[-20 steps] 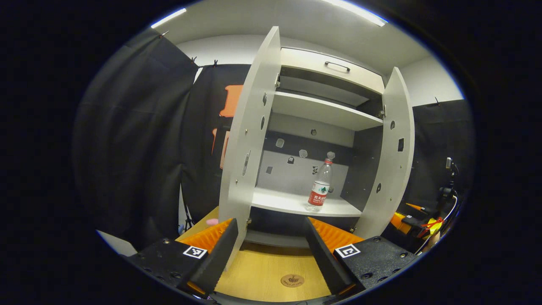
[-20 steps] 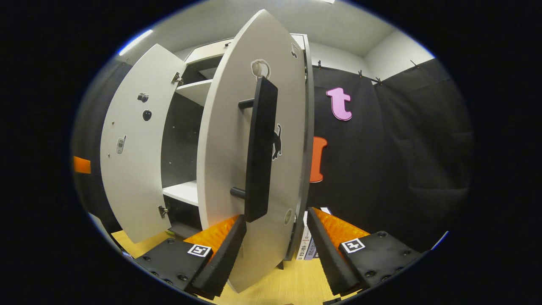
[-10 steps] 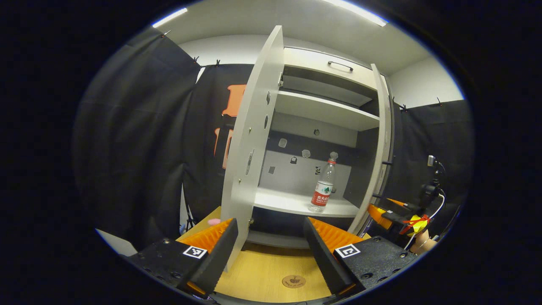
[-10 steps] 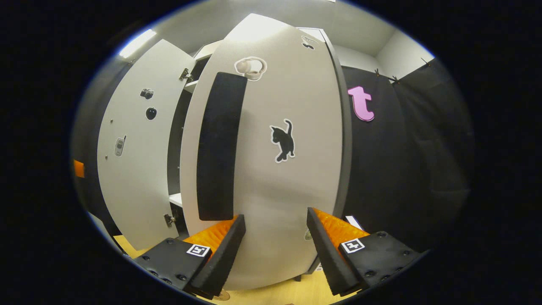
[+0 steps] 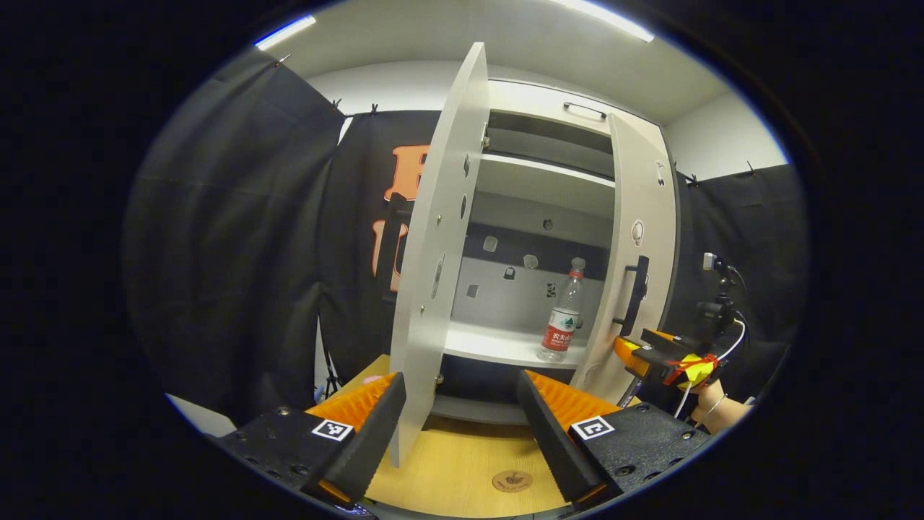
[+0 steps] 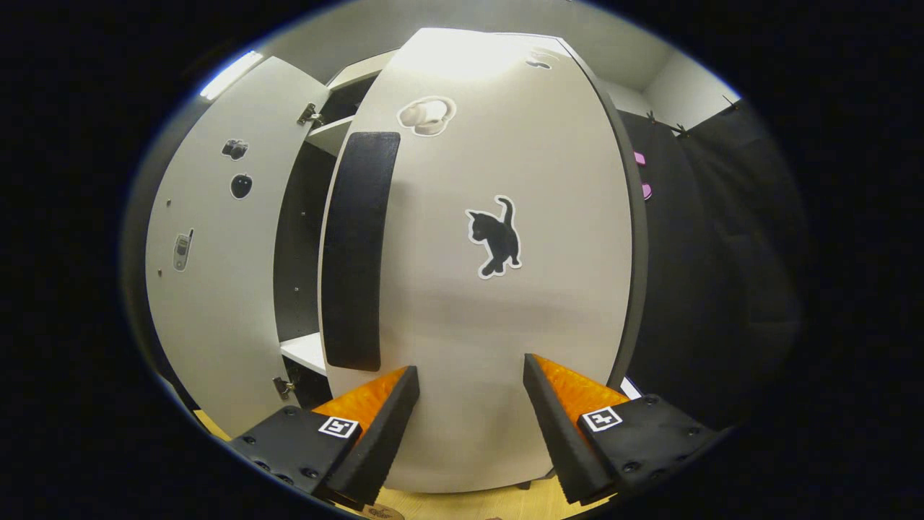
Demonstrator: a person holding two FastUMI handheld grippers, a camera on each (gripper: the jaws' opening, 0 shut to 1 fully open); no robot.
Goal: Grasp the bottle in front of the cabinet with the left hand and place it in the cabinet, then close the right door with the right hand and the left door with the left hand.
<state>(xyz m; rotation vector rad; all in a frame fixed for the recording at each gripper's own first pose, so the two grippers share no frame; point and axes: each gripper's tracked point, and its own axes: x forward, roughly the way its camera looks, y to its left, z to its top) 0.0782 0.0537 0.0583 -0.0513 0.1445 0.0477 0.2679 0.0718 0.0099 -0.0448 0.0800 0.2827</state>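
Pale grey cabinet [image 5: 548,137] on a wooden table [image 5: 462,469], left door [image 5: 440,274] wide open, right door [image 5: 639,238] swung most of the way shut.

The right door's [image 6: 491,289] face with its black handle [image 6: 354,253] and cat sticker [image 6: 497,236] sits just ahead of the right gripper [image 6: 469,404], whose fingers are spread and hold nothing; the left gripper [image 5: 458,412] is likewise spread and empty, near the left door's edge. The bottle [image 5: 564,321] stands upright on the lower shelf [image 5: 498,345], toward its right side.

Round wooden coaster [image 5: 512,480] on yellow wooden tabletop [image 5: 462,462]
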